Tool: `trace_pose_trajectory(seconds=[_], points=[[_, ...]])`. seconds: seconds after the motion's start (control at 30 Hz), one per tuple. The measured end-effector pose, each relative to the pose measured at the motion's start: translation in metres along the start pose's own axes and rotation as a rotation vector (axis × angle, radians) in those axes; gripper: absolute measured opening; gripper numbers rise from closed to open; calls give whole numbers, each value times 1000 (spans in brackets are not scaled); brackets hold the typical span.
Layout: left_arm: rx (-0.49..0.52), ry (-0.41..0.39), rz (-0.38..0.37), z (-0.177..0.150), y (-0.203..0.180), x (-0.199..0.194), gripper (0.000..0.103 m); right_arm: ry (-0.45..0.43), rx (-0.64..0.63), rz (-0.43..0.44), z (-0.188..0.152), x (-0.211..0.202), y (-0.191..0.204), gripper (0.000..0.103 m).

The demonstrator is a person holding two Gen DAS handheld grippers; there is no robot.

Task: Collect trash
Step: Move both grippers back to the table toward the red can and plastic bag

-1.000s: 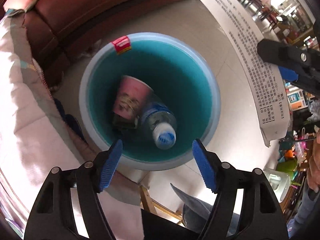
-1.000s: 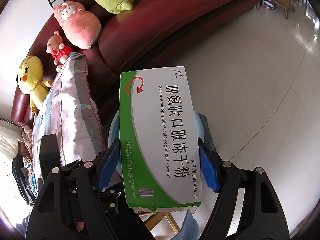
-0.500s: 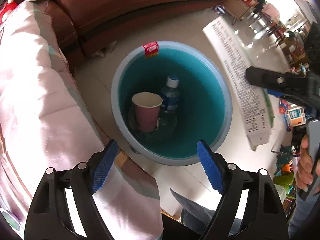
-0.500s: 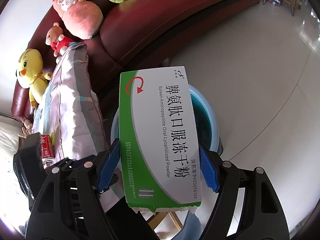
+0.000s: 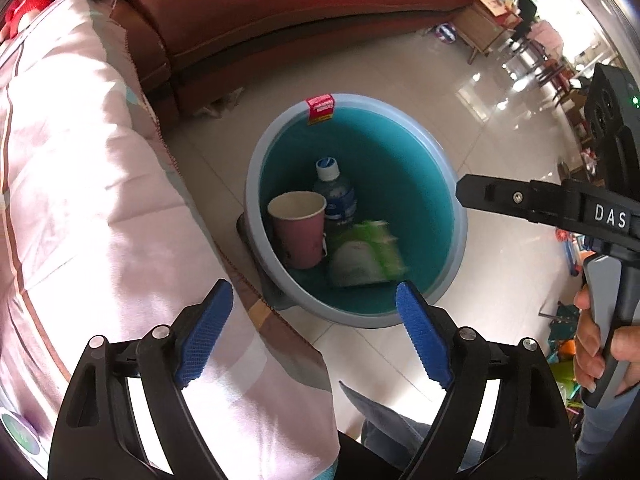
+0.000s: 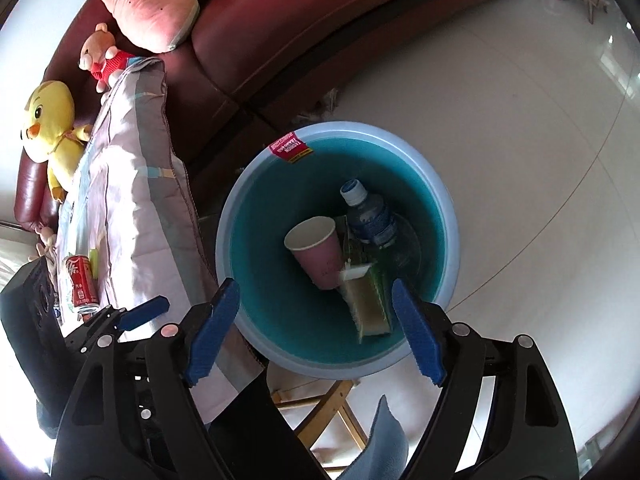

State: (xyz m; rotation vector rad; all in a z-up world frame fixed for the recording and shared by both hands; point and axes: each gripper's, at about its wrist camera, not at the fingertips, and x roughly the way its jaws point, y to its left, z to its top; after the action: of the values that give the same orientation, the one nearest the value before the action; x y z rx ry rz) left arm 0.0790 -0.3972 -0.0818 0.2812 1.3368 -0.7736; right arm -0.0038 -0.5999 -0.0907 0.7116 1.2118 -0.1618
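Both tongs apart, empty: left tongs (image 5: 314,322), right tongs (image 6: 316,322) over round blue plastic bin (image 6: 450,216) holding green-white cardboard box (image 6: 370,304), pink paper cup (image 6: 320,250), clear plastic bottle (image 6: 370,214).

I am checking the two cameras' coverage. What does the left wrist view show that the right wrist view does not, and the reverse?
Only the left wrist view shows the person's hand on the right hand-held gripper's handle, and distant furniture.

Only the right wrist view shows the can on the quilt and the plush toys: chick, bear, pink one.

Both show the bin, holding the cup, bottle and green box, plus the sofa. The left hand-held gripper is open too.
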Motion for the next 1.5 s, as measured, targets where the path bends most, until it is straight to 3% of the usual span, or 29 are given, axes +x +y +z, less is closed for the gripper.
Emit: trace_pose_trajectory(seconds=[0.27,0.33,0.6,1.2,1.5], points=[[-19,-22,0,-7,9,-12,86,12,7,-27,-2,-3,8,79],[-27,-26,0,-9,12,-14,91,18,5,-31,-3,-5,11,79],[-56,-88,16,-24,34,-41,94,12,-44,-39,-11,-13,41,79],[-230,-244,73,-93,152,-119,95,21,-253,-58,-43,-5,183,79],[-365,-314,126,-142,236,-155,95,71,-419,-71,-60,24,289,79]])
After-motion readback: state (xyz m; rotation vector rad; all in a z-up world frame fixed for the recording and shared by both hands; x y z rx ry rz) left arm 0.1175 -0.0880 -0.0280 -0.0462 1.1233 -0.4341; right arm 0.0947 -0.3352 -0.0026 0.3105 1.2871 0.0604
